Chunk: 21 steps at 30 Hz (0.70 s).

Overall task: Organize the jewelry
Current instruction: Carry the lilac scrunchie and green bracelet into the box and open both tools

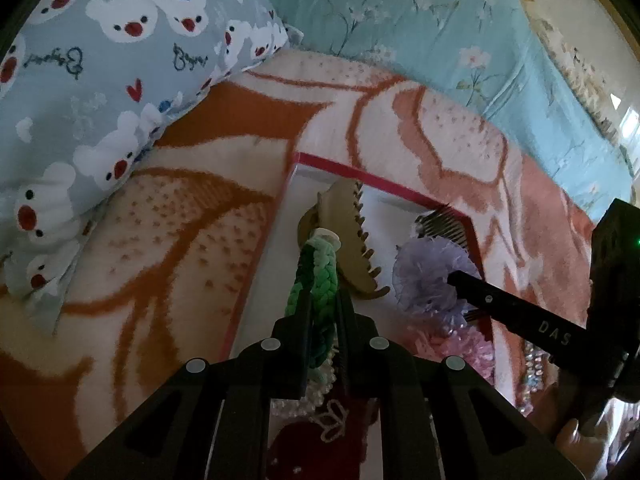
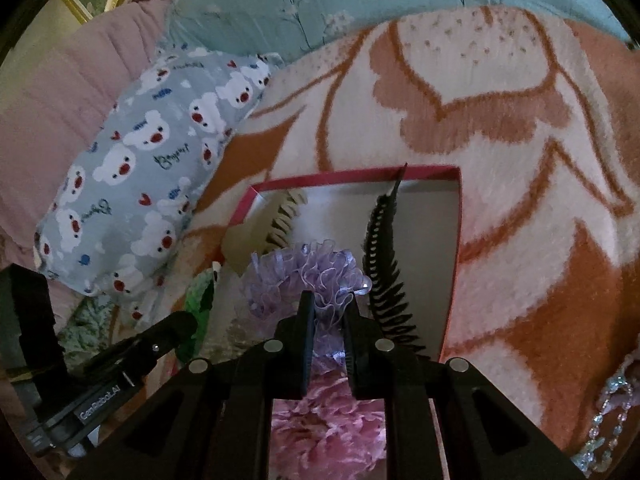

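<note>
— So what is each claw holding?

— Both are clamped. The left gripper (image 1: 323, 312) has its dark fingers pinched on a green braided band (image 1: 316, 280), a chunky plaited loop shading from deep to pale green, with a white cap at its far end. The right gripper (image 2: 328, 316) is closed on a lilac scrunchie (image 2: 308, 276), a ring of thin, frilly, translucent ruffles.

— And where are they?

— Over a shallow box (image 1: 340, 169) with a red rim and a smooth white floor, which sits on a fuzzy orange-and-cream blanket (image 1: 168, 216). The scrunchie hangs just above the box's floor; the band is near its left edge.

— What lies inside?

— A tan claw clip (image 1: 352, 232), hard and curved, with a row of blunt teeth, and a black comb (image 2: 384, 256) of fine close tines, bowed along the right side.

— Anything nearer?

— A pink ruffled scrunchie (image 2: 332, 416) below the right fingers, and a beaded, glittering strand (image 2: 612, 412) on the blanket — details too blurred to tell. A bear-print pillow (image 1: 100, 80) lies to the left.
</note>
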Available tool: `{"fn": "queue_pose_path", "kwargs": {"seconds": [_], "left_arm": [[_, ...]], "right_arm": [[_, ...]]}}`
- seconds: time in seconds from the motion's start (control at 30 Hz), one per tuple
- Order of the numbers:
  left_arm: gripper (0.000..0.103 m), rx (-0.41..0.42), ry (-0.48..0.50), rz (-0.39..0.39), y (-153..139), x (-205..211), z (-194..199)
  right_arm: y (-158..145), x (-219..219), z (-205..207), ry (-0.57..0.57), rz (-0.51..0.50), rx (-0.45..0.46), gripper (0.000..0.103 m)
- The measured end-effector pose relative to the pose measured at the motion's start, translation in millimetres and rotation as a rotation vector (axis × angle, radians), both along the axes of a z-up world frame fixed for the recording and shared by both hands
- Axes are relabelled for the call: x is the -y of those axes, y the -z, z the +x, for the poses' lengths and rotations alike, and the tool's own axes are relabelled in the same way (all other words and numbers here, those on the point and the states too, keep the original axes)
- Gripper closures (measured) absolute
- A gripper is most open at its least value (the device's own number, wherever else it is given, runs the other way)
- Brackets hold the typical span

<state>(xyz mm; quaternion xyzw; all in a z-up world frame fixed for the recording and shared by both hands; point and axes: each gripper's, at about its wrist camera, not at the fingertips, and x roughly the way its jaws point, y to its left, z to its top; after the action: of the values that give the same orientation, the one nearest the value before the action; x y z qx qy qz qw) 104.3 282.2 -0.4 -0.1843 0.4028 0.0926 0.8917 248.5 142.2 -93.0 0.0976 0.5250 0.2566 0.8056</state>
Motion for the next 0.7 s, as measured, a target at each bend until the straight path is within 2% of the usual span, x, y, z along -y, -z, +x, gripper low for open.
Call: {"fn": "queue_pose_path", "kwargs": {"seconds": [0.4, 0.57, 0.7], "left_arm": [[0.092, -0.035, -0.005, 0.005, 22, -1, 17], [0.091, -0.039, -0.005, 0.011, 24, 0, 18], [0.089, -0.047, -0.006, 0.006, 25, 1, 19]], "right_arm": [[11, -2, 3, -0.003, -0.007, -0.031, 0.084], [11, 1, 3, 0.003, 0.005, -0.037, 0.072], [9, 2, 2, 0.008, 0.014, -0.043, 0.068]]}}
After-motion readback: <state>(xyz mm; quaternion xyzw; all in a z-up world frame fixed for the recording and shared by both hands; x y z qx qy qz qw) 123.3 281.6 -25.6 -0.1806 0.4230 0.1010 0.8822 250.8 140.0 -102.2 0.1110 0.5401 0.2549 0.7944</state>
